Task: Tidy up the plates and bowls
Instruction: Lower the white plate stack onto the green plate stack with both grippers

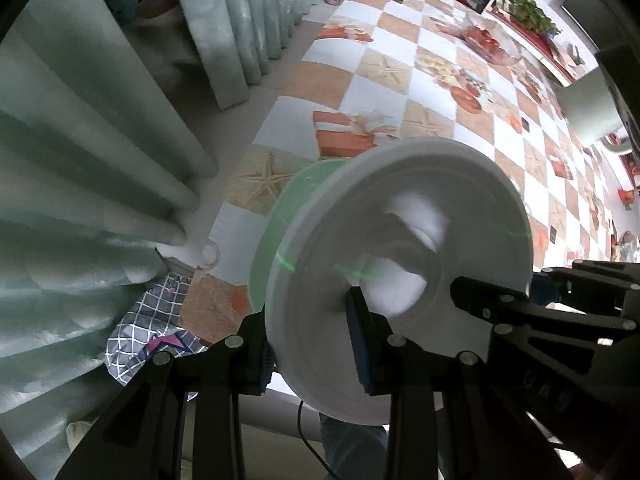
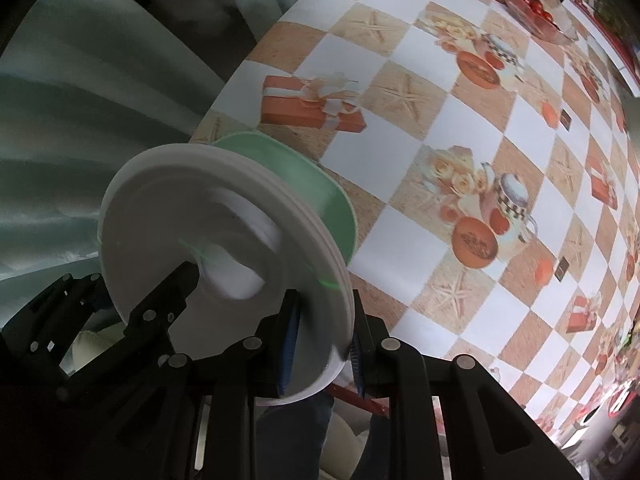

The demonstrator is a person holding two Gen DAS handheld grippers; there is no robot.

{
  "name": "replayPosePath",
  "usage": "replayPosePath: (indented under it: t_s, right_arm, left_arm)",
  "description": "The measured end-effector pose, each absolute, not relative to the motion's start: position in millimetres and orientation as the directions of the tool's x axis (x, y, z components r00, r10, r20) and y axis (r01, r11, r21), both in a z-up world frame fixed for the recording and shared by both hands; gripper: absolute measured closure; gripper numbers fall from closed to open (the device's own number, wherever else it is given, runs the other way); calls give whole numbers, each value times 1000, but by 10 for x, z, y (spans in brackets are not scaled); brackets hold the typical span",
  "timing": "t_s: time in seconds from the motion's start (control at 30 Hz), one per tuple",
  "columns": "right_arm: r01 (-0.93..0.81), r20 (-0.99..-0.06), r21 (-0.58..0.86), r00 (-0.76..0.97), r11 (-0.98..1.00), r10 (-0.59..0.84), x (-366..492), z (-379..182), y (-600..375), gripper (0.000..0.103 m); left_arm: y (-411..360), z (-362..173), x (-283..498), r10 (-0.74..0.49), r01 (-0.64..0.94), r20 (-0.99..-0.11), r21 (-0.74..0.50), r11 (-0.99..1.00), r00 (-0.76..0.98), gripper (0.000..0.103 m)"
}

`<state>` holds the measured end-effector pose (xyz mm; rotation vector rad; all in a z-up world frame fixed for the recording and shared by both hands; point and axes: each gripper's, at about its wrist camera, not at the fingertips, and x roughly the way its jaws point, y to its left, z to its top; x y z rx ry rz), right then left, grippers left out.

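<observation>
A stack of white plates [image 1: 400,200] with a green plate [image 1: 280,216] underneath hangs over the table's near edge. Something white and blurred, possibly a small bowl [image 1: 416,236], sits in the top plate. My left gripper [image 1: 312,352] is shut on the stack's rim, one pad above and one below. A finger of my right gripper [image 1: 492,304] shows on the opposite rim. In the right wrist view, my right gripper [image 2: 324,348] is shut on the rim of the white plates [image 2: 160,208] and the green plate [image 2: 304,184]. The left gripper's finger [image 2: 168,296] holds the far side.
The table has a checkered cloth [image 2: 440,92] printed with starfish and gift boxes. A glass bowl of red fruit [image 2: 536,12] stands at its far end, and a small glass [image 1: 210,256] at its near edge. Pale green curtains [image 1: 100,152] hang to the left, above a grey patterned cloth [image 1: 152,320].
</observation>
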<state>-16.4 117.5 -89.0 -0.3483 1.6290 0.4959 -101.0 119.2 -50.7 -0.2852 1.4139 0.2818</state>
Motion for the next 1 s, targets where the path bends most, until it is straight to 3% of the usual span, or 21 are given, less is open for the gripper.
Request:
replayPosePath:
  t_s: [0.77, 0.9, 1.0]
  right_arm:
    - [-511, -983, 117, -180, 851, 27, 11, -1442, 1498, 79]
    - [-522, -983, 117, -179, 845, 25, -5, -1449, 1459, 79]
    - [-523, -986, 106, -168, 846, 20, 47, -1410, 1415, 78]
  left_arm:
    - [1377, -876, -901, 0, -383, -997, -28, 923, 75, 67]
    - [1336, -837, -907, 40, -379, -995, 3, 925, 90, 58]
    - [1337, -801, -911, 109, -393, -991, 72, 917, 74, 32]
